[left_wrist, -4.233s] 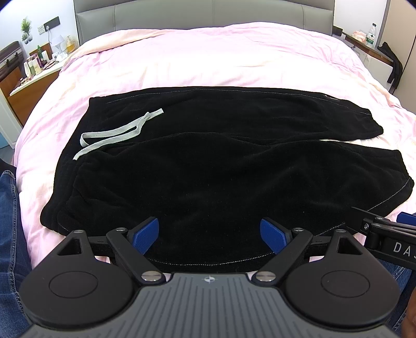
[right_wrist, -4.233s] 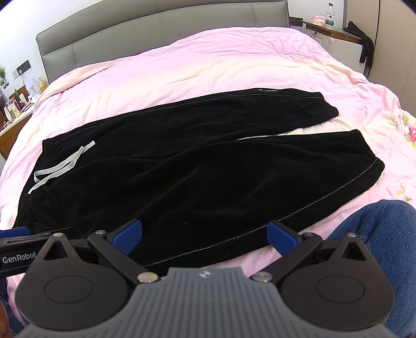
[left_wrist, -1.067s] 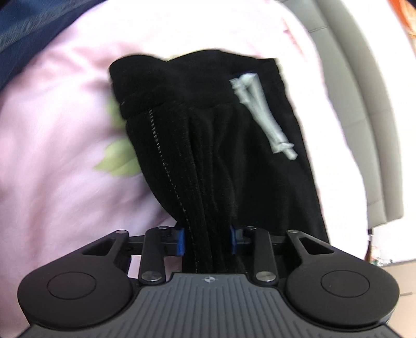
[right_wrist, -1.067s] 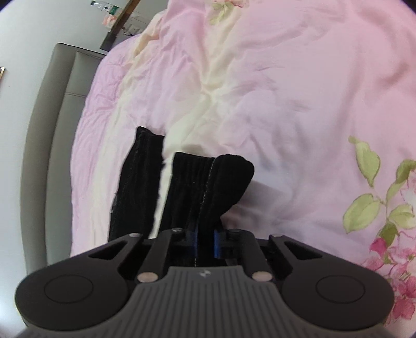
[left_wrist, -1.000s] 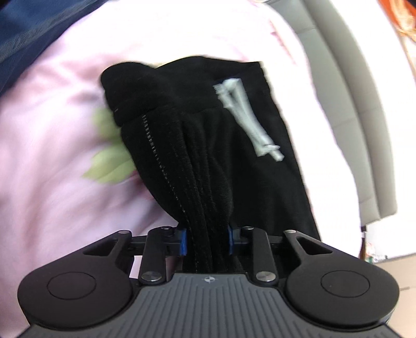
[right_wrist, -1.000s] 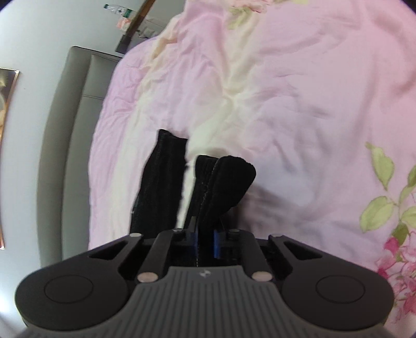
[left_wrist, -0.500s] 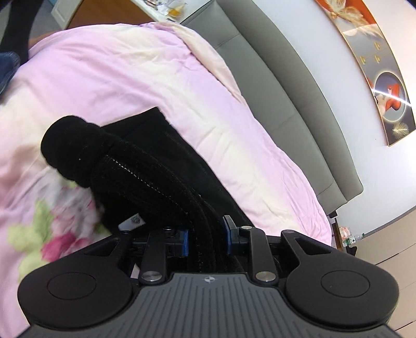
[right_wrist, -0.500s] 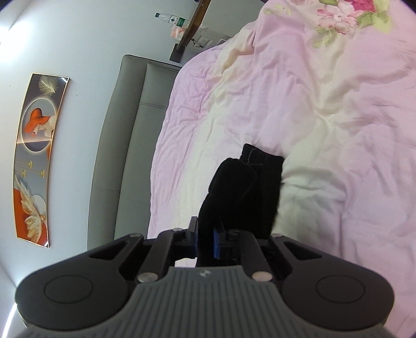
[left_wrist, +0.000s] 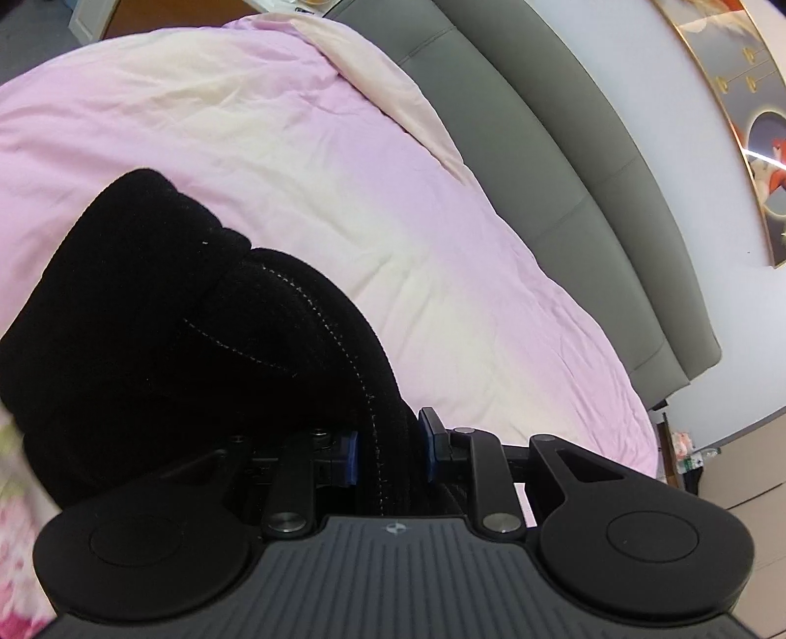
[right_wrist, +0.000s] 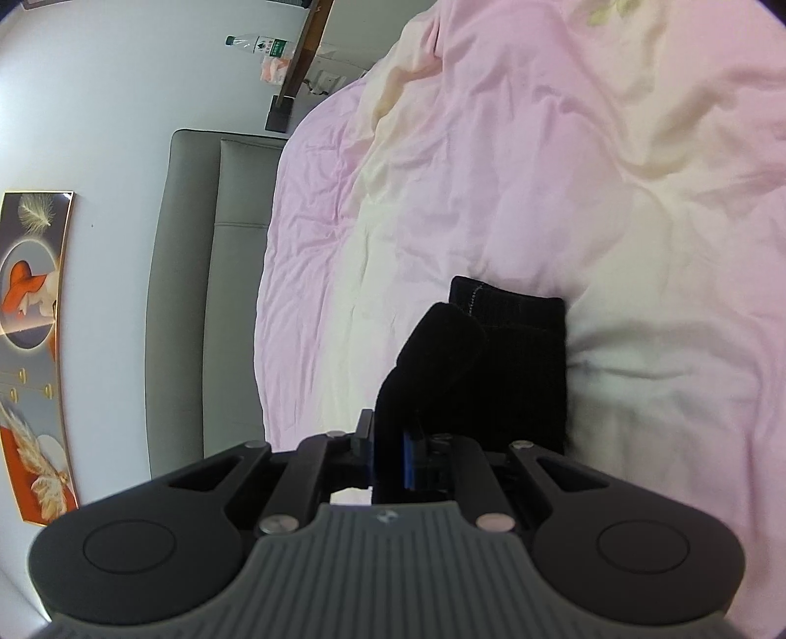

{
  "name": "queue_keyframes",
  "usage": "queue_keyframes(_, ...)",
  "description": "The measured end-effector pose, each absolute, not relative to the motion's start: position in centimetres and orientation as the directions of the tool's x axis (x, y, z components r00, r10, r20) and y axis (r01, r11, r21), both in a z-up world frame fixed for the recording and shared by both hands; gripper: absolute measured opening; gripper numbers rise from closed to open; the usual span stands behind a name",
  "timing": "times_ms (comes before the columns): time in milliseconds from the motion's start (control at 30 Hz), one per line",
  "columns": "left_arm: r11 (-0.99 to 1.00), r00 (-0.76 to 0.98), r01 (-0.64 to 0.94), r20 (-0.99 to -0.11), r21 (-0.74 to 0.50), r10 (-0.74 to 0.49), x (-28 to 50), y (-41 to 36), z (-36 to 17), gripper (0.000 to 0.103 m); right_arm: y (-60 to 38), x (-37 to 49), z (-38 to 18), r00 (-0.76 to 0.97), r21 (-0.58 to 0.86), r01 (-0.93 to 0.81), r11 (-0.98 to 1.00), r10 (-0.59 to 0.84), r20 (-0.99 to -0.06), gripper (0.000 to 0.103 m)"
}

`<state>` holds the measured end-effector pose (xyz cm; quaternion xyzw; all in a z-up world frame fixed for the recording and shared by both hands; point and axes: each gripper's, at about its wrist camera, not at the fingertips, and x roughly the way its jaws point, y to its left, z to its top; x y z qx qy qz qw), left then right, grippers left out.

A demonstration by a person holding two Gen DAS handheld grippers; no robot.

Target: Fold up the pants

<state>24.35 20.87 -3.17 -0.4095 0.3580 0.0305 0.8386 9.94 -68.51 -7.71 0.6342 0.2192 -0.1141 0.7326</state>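
While clamped w/ both hand-held grippers (left, right), pants bunch ahead.

In the left wrist view the left gripper sits at the 6 o'clock edge, its jaws closed on a bunched fold of the pants, which bulge out toward 9 o'clock over the duvet. The headboard runs behind the duvet from 12 to 3 o'clock, with a wall picture beyond it at 2 o'clock.

In the right wrist view the right gripper at 6 o'clock clamps the pants, whose cuff end lies on the duvet just past centre. The headboard stands at 9 o'clock, the wall picture farther out the same way, and a bottle on a bedside shelf at 11 o'clock.
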Motion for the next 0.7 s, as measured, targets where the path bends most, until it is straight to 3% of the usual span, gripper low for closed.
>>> queue_keyframes(167,0.628,0.708,-0.401,-0.660,-0.667,-0.250,29.1,21.6,-5.3,0.027,-68.8,15.6,-8.2,0.868,0.863,0.479,0.162,0.061,-0.493,0.006)
queue_keyframes(367,0.636,0.587,-0.522,-0.780,-0.568,-0.215,33.1,21.5,-11.3,0.029,-68.0,21.7,-11.8,0.769,0.763,0.629,0.152,0.025,-0.639,0.007)
queue_keyframes(467,0.558,0.537,-0.588,-0.799,-0.585,-0.271,35.0,22.8,-13.6,0.039,-68.0,23.8,-13.5,0.793,0.790,0.603,0.113,0.027,-0.609,0.020)
queue_keyframes(533,0.370,0.545,-0.649,-0.745,-0.665,-0.384,35.8,25.2,-15.2,0.056,-68.3,24.6,-13.9,0.833,0.831,0.550,0.078,0.015,-0.553,0.025)
queue_keyframes(600,0.102,0.609,-0.682,-0.639,-0.725,-0.470,35.2,27.7,-16.6,0.065,-68.6,24.4,-13.8,0.881,0.881,0.472,0.035,-0.016,-0.472,0.042)
queue_keyframes(700,-0.145,0.699,-0.666,-0.544,-0.732,-0.464,32.6,28.9,-18.7,0.068,-68.4,22.9,-13.9,0.907,0.908,0.417,0.022,-0.078,-0.415,0.042)
